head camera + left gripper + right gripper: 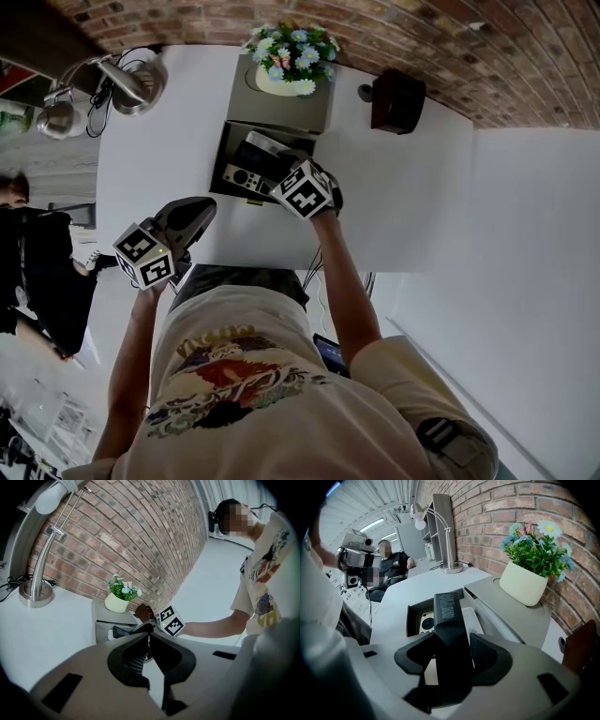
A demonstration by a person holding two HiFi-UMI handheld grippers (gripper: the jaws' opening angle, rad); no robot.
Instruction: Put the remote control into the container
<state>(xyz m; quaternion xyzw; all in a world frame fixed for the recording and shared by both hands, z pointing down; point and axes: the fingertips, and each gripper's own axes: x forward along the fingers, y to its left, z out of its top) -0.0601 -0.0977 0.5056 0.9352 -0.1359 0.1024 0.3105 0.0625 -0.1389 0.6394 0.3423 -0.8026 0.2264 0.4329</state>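
Jaws: right gripper's (pixel 449 641) clamp remote (pixel 447 607), left gripper's (pixel 149 638) together; white table (pixel 403 206), brick wall (pixel 422 37).

Office: white desk (pixel 403 206), lamp (pixel 127 82).

One left gripper (pixel 149 632), one right gripper (pixel 453 641); two remote controls, a black remote (pixel 447 607) and a white remote (pixel 425 622); one container (pixel 230 161), potted plant (pixel 289 58), lamp (pixel 131 82), and dark box (pixel 396 100) far right.

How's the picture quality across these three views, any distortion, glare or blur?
Head view: white table almost washed out. Left gripper view: strong fisheye bows the brick wall, corners dark. Right gripper view: remote control in focus, edges vignetted.
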